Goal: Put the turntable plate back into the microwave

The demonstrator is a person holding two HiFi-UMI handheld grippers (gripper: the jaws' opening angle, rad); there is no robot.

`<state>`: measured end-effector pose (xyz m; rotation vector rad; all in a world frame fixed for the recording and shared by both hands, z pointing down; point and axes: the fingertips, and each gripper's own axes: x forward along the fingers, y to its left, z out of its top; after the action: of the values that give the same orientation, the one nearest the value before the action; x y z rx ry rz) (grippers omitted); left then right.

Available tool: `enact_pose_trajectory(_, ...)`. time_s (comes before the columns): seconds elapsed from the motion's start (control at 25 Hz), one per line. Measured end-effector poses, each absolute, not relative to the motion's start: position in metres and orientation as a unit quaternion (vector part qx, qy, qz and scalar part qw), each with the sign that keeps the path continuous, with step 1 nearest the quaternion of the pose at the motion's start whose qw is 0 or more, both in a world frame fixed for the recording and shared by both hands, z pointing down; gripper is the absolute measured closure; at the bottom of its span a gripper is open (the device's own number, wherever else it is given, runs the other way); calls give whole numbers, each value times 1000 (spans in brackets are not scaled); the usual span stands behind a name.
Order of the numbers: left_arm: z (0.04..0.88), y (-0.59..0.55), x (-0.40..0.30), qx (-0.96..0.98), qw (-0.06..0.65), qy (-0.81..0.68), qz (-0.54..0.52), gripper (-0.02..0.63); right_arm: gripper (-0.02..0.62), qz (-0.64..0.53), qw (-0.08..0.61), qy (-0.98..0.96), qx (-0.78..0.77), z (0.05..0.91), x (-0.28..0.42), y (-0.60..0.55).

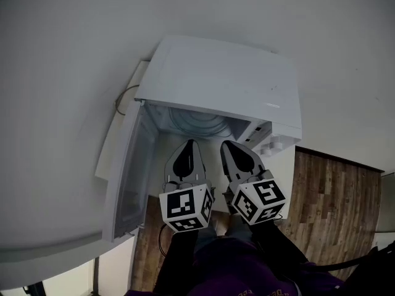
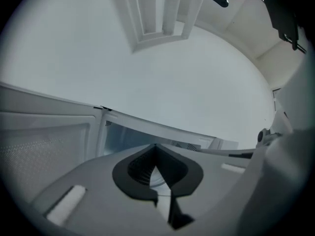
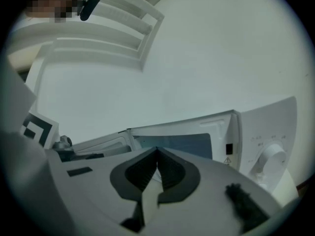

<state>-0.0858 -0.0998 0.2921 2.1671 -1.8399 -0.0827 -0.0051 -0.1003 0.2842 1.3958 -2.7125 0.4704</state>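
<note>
Left gripper (image 1: 190,143), right gripper (image 1: 226,144), jaws closed and empty, turntable plate (image 1: 197,121) ahead inside microwave (image 1: 216,73)

Turntable plate (image 1: 196,122) in microwave (image 1: 222,79), door (image 1: 126,177) open leftward, left gripper (image 1: 190,143) beside right gripper (image 1: 226,145) before it

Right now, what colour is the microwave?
The microwave is white; the head view shows it best.
</note>
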Motion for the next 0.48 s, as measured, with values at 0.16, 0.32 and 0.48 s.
enact_pose_trajectory(0.16, 290, -99, -82, 756, 141, -639, -27, 603, 585, 139, 34, -880, 452, 282, -4, -97)
enact_pose_trajectory(0.32, 290, -98, -79, 757, 137, -638, -22, 603, 586, 120, 43, -883, 453, 280, -4, -95)
enact_pose_trajectory(0.48, 292, -96, -79, 757, 137, -638, -16, 603, 586, 123, 43, -883, 451, 279, -5, -94)
